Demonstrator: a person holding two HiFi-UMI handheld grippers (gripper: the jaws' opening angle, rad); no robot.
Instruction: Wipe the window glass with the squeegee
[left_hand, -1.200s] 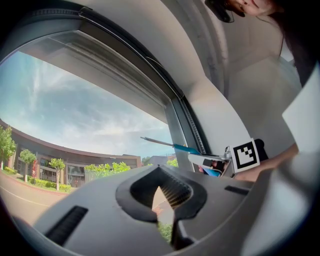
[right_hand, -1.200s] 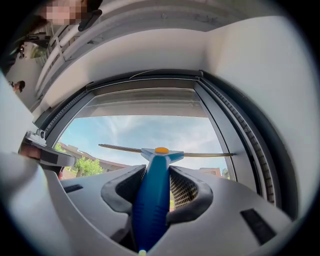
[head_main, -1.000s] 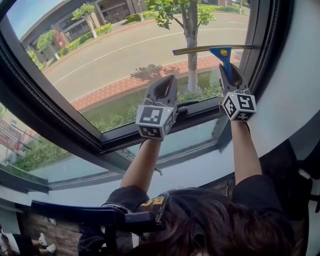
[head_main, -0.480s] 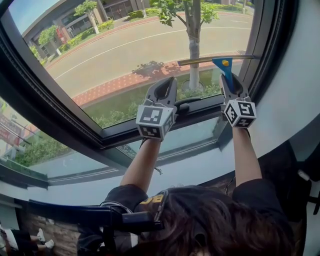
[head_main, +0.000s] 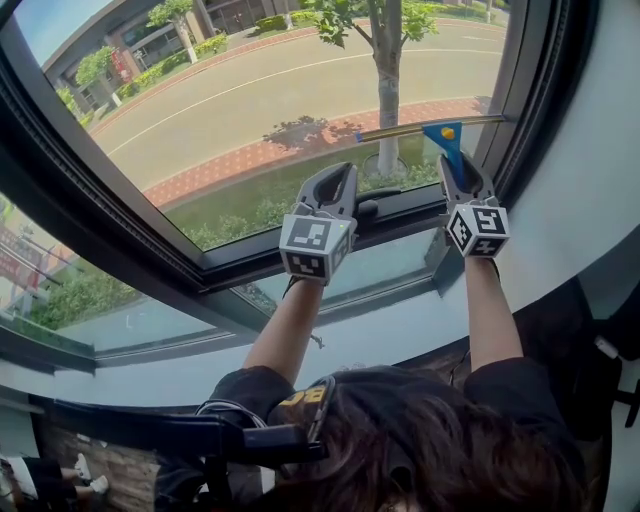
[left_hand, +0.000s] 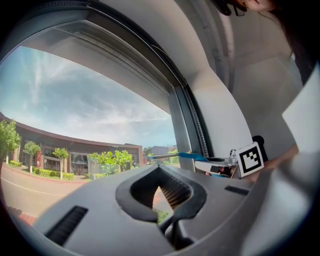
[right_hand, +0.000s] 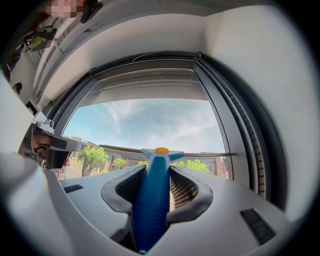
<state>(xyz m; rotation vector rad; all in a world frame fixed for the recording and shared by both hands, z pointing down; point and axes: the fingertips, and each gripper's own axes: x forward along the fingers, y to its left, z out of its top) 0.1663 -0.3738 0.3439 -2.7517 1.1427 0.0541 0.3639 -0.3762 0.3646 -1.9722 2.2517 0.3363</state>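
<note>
One blue-handled squeegee (head_main: 450, 140) has its long blade lying roughly level across the lower right part of the window glass (head_main: 250, 100), just above the dark window frame (head_main: 290, 262). The blade's right end is near the frame's side. The right gripper (head_main: 460, 168) is clamped on the blue handle, which runs up between its jaws. The left gripper (head_main: 330, 190) is raised beside it, near the bottom frame, with its jaws closed on nothing.
</note>
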